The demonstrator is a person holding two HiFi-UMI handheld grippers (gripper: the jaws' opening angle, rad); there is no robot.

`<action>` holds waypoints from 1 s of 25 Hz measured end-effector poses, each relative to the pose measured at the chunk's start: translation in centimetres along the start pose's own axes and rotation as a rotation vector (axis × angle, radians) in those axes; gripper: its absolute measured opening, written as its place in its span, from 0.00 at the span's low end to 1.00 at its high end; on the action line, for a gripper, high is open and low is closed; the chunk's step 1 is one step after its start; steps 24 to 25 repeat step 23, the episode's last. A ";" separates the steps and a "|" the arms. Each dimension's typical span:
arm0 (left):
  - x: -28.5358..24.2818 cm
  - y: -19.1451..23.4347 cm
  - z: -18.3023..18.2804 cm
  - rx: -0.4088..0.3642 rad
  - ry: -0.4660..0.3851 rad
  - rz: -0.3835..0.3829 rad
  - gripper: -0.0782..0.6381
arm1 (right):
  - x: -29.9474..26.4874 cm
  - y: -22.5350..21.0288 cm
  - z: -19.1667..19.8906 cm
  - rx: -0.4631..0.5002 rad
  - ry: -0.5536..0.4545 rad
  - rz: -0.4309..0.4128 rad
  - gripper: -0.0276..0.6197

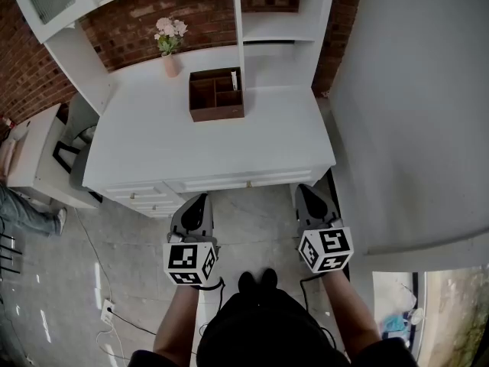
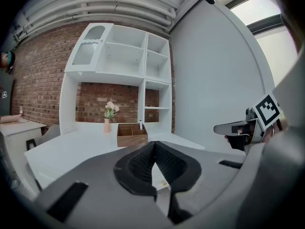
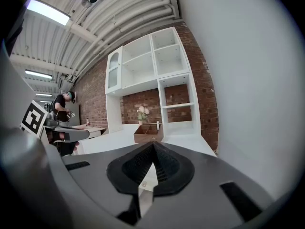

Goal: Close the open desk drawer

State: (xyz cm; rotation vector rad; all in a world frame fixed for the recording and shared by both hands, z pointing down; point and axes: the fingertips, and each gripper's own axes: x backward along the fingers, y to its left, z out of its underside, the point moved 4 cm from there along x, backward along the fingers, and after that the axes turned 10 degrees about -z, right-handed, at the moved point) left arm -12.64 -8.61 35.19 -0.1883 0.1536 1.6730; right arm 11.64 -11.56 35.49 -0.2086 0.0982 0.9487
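Observation:
The white desk [image 1: 153, 147] has a wide centre drawer [image 1: 244, 180] with a small brass knob under its front edge. How far the drawer stands out I cannot tell from above. My left gripper [image 1: 200, 201] hangs just before the drawer's left end, jaws shut on nothing. My right gripper [image 1: 304, 191] is level with the desk's right front corner, also shut and empty. In the left gripper view the knob [image 2: 164, 182] shows below the closed pads [image 2: 143, 163]. The right gripper view shows the same knob [image 3: 144, 184] low between its pads [image 3: 164, 168].
A brown wooden organiser box [image 1: 217, 93] and a pink vase of flowers [image 1: 170, 48] stand at the back of the desk under the white hutch shelves. A grey wall [image 1: 412, 105] runs close on the right. Small drawers [image 1: 145, 199] sit at the left. A person stands far left.

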 end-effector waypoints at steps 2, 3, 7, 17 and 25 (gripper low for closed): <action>0.1 -0.1 -0.2 0.003 -0.004 0.000 0.12 | 0.1 0.2 -0.2 0.002 -0.008 -0.007 0.05; 0.2 -0.1 -0.3 0.002 -0.005 0.001 0.12 | 0.1 0.4 -0.3 0.000 -0.011 -0.010 0.05; 0.6 -0.2 -0.3 0.001 -0.010 0.002 0.12 | 0.2 0.8 -0.5 0.015 -0.016 -0.018 0.05; 1.0 -0.4 -0.8 0.026 -0.013 -0.011 0.12 | 0.7 0.8 -0.7 0.013 -0.024 -0.028 0.05; 1.4 -0.5 -1.3 0.011 -0.019 -0.018 0.12 | 1.2 0.9 -1.0 0.012 -0.027 -0.040 0.05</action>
